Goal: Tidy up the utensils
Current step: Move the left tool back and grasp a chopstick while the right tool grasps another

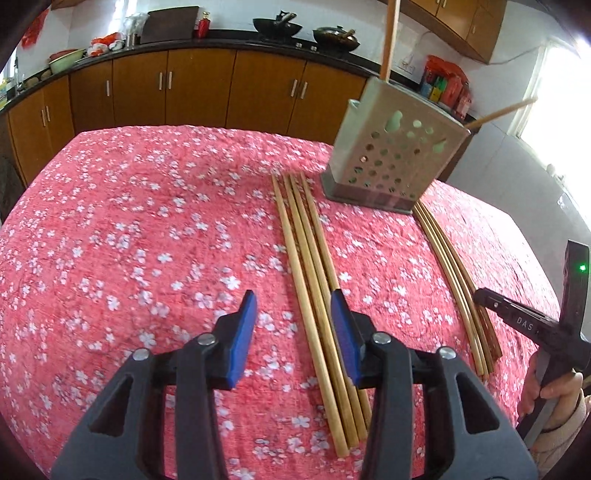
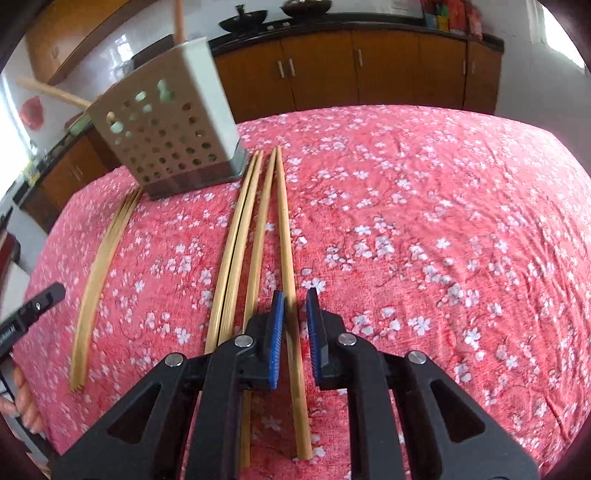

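Observation:
A perforated metal holder (image 1: 395, 155) (image 2: 166, 136) stands on the far side of the pink floral tablecloth (image 1: 129, 240), with two chopsticks (image 1: 389, 37) sticking out. Several wooden chopsticks (image 1: 314, 295) lie side by side left of it. My left gripper (image 1: 293, 306) hangs open over their near ends, with the right-hand sticks by its right pad. A second group of chopsticks (image 2: 251, 229) lies right of the holder. My right gripper (image 2: 295, 295) straddles the rightmost chopstick (image 2: 290, 258), jaws narrow, with a slim gap showing on each side. That stick rests flat on the cloth.
Brown cabinets (image 1: 199, 88) under a dark counter with woks (image 1: 277, 26) run behind the table. The cloth drops off at the table's rounded edges. A person's hand (image 1: 546, 391) holds the right gripper's handle at the right edge of the left wrist view.

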`<state>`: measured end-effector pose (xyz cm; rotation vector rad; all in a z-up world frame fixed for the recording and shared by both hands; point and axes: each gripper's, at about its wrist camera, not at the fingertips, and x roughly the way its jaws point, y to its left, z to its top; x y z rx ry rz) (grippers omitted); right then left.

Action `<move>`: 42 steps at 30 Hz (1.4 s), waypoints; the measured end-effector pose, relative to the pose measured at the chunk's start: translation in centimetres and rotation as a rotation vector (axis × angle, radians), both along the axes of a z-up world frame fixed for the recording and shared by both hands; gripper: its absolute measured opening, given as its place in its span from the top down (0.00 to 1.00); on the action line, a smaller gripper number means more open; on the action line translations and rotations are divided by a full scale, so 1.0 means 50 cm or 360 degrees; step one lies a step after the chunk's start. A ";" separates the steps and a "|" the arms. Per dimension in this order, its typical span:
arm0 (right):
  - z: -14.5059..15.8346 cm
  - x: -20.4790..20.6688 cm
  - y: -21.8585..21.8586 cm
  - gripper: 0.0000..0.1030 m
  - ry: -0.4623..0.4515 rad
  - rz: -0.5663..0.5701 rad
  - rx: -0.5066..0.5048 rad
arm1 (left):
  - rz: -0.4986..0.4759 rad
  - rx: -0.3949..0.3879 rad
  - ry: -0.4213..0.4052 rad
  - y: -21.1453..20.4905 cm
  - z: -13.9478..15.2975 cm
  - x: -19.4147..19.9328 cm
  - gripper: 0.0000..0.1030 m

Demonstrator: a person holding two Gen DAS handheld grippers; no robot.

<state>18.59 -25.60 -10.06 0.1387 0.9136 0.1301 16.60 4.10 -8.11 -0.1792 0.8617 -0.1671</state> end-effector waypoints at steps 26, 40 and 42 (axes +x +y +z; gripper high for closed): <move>-0.003 -0.007 -0.022 0.93 -0.0066 -0.0148 -0.0090 | 0.0108 0.0261 0.0075 0.002 -0.037 0.049 0.92; -0.003 0.003 -0.060 0.90 -0.0058 -0.0248 -0.0097 | 0.0178 0.0162 0.0054 0.069 -0.038 0.060 0.89; -0.003 0.001 -0.062 0.90 -0.0058 -0.0247 -0.0088 | 0.0178 0.0148 0.0054 0.072 -0.038 0.060 0.89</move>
